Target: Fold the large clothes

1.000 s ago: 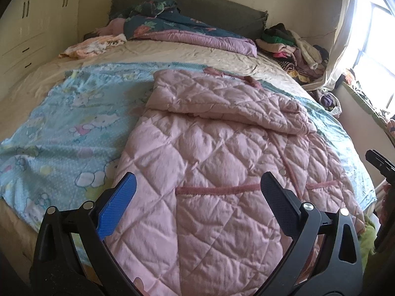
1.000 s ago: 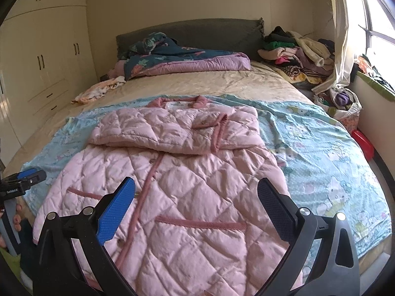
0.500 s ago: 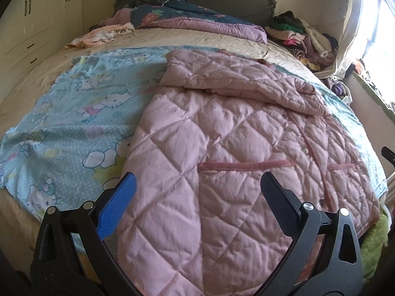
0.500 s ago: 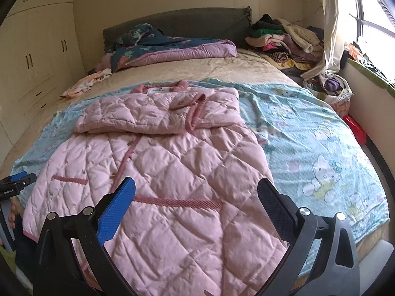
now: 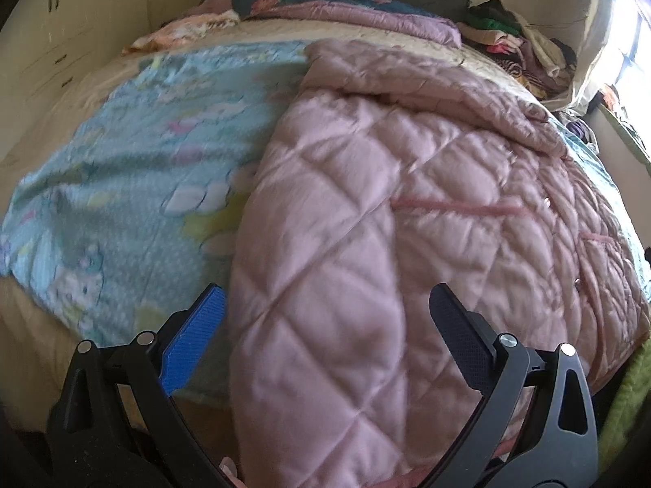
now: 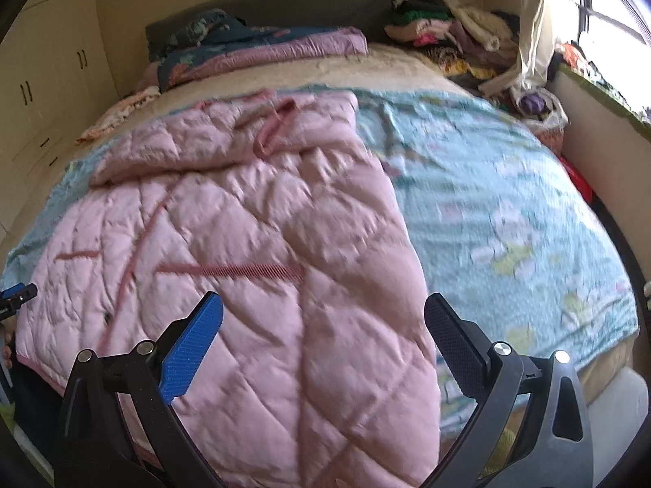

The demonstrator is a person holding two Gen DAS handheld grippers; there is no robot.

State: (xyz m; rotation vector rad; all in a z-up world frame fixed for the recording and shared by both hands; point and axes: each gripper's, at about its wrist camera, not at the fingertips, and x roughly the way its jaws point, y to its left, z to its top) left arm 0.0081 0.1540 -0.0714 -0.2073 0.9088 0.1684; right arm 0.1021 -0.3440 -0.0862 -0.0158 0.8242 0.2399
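- Two grippers are at the foot edge of the bed, both with jaws spread wide and nothing between them.
- Left gripper (image 5: 325, 313) hangs over the near hem of the pink quilted coat (image 5: 407, 211); its blue finger is above the coat's left edge where it meets the blue cartoon sheet (image 5: 122, 171), its black finger over the padded fabric. Whether either finger touches the cloth cannot be told.
- Right gripper (image 6: 323, 319) straddles the coat's other lower corner (image 6: 260, 244), blue finger over the pink quilting, black finger at the coat's right edge by the sheet (image 6: 508, 203). The left gripper's tip also shows at the far left border of this view (image 6: 16, 293).
- The coat lies flat, front up, along the middle of the bed, hem toward the cameras and hanging a little over the edge. Its sleeves are folded across the chest near the collar, one darker pink cuff (image 6: 272, 130) lying on top. Darker pink pocket trims (image 6: 232, 270) run across the lower body.
- Both views are motion-blurred; the sheet's cartoon figures are smeared, and no writing or label can be read anywhere.
- Beyond the coat, a dark floral and mauve duvet (image 6: 260, 49) sits bunched against the grey headboard (image 6: 285, 4).
- A heap of mixed clothes (image 6: 447, 28) fills the far right corner beside the curtain and window.
- Cream wardrobe doors (image 6: 53, 65) line the left wall.
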